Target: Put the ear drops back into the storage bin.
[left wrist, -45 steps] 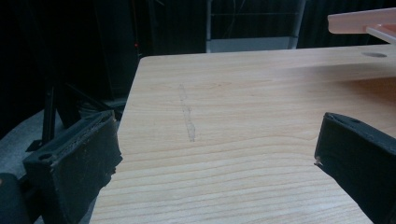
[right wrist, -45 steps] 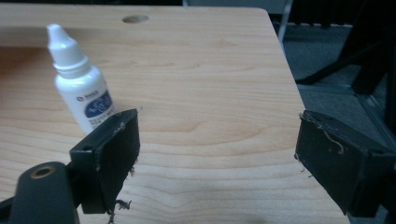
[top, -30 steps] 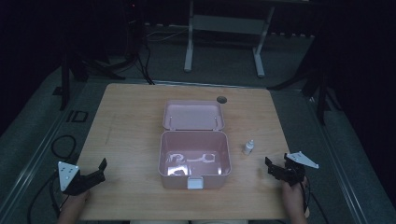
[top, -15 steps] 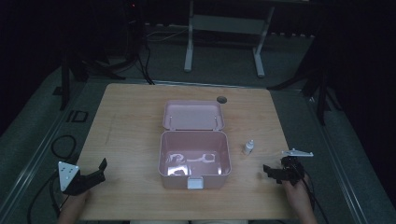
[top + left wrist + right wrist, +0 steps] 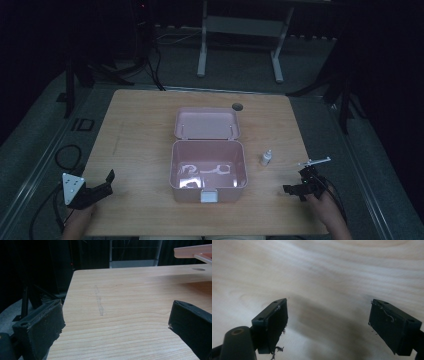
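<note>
Table (image 5: pixel 140 130) is the biggest thing, w/ the pink box (image 5: pixel 208 165) mid-table as my landmark: lid flat behind it, something pale lying inside, can't tell what. Small white bottle (image 5: pixel 266 158) stands just right of the box, upright, apart from its wall.

Vs a sec ago: my right gripper (image 5: pixel 295 189) has turned and dipped toward the wood, well right of the box and nearer me than the bottle; its grey plate now looks edge-on. Left gripper (image 5: pixel 102 182) hasn't moved, well left of the box near the front edge.

High view gives box, bottle and both tongs together. Left gripper view adds a faint pencil-like streak on the wood and the lid edge top right. Right gripper view shows bare wood grain plus fluff on the pads (image 5: pixel 278 322).

Both tongs spread wide, holding nothing, touching nothing I can see.
</note>
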`<state>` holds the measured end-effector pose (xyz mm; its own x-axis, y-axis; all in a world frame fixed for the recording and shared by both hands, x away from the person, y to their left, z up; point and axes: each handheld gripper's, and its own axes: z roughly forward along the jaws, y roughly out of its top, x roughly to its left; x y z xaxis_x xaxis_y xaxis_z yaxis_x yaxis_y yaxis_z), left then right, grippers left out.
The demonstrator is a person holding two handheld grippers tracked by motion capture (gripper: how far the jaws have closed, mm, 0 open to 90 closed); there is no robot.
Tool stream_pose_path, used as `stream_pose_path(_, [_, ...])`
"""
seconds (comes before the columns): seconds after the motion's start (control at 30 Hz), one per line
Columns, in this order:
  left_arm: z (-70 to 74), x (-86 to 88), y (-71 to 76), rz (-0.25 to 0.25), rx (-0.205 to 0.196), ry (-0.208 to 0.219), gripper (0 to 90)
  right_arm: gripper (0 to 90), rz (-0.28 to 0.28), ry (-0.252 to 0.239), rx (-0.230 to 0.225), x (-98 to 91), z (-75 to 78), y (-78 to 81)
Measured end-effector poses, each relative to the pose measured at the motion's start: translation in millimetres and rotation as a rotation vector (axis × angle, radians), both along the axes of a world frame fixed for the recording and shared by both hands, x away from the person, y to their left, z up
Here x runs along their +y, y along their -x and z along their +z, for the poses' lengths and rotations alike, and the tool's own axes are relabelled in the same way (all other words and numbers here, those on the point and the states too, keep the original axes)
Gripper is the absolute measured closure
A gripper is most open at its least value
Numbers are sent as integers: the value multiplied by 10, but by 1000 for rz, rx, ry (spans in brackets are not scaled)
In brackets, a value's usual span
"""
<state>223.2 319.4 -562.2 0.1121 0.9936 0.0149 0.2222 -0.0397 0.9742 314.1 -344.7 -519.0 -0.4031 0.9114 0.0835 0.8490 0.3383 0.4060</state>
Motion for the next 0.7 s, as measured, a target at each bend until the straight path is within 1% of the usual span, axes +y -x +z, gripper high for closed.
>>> stream_pose_path(0.03, [0,0,0,0,0,0,3,142,14,-6,29,2,10,-2])
stream_pose_path(0.07, [0,0,0,0,0,0,4,137,22,-3,44,5,15,-4])
stream_pose_path(0.27, [0,2,-1,0,1,1,4,135,91,48,153,24,36,-5])
stream_pose_path(0.3, [0,2,-1,-1,1,1,4,135,109,52,171,25,36,-4])
stream_pose_path(0.4, [0,2,-1,-1,1,1,3,144,156,102,200,40,45,4])
stream_pose_path(0.43, [0,2,-1,-1,1,1,3,144,156,102,200,40,45,4])
stream_pose_path(0.47, [0,2,-1,-1,2,1,3,144,160,104,212,40,50,1])
stream_pose_path(0.5, [0,2,-1,-1,2,1,3,144,172,120,235,45,71,-10])
stream_pose_path(0.57, [0,1,-2,0,2,2,4,143,184,127,270,48,90,-27])
stream_pose_path(0.63, [0,0,-2,0,1,2,4,132,196,152,300,60,110,-43])
stream_pose_path(0.7, [0,1,-2,0,2,2,3,113,209,150,329,70,133,-65])
